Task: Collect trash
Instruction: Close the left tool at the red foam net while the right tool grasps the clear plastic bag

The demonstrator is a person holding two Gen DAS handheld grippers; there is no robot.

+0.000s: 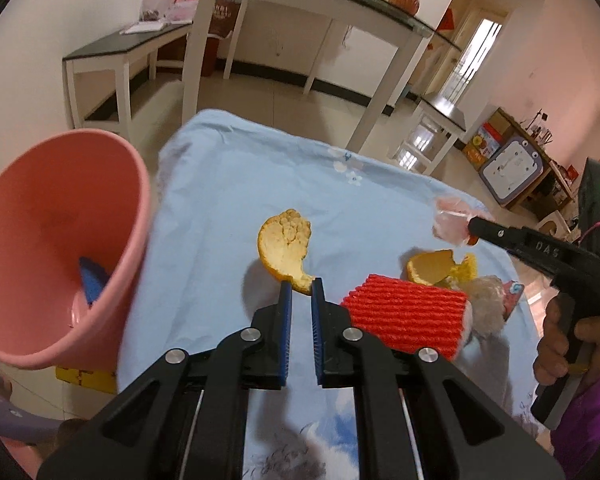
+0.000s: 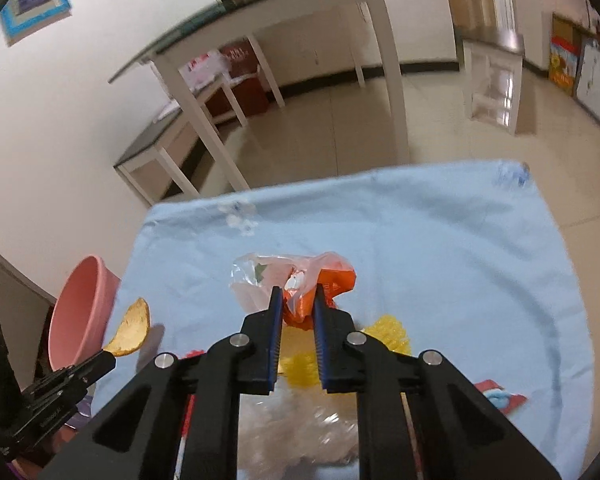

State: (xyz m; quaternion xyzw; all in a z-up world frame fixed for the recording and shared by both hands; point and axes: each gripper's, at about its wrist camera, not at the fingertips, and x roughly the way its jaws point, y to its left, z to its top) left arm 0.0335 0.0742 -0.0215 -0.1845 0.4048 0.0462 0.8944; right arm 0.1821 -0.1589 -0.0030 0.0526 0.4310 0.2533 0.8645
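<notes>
Blue-clothed surface (image 1: 228, 184) lay below; the left tool (image 1: 301, 286) clamped an orange peel (image 1: 285, 246), the pink bin (image 1: 56, 240) nearer its left, while the right tool (image 2: 297, 300) clamped a plastic wrapper (image 2: 300, 280).

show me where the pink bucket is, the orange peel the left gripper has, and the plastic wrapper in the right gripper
pink bucket (image 1: 40, 240), left wrist view, on its inner wall.
orange peel (image 1: 286, 246), left wrist view, on its pale inner side.
plastic wrapper (image 2: 300, 280), right wrist view, on the crumpled part just beyond the fingertips.
</notes>
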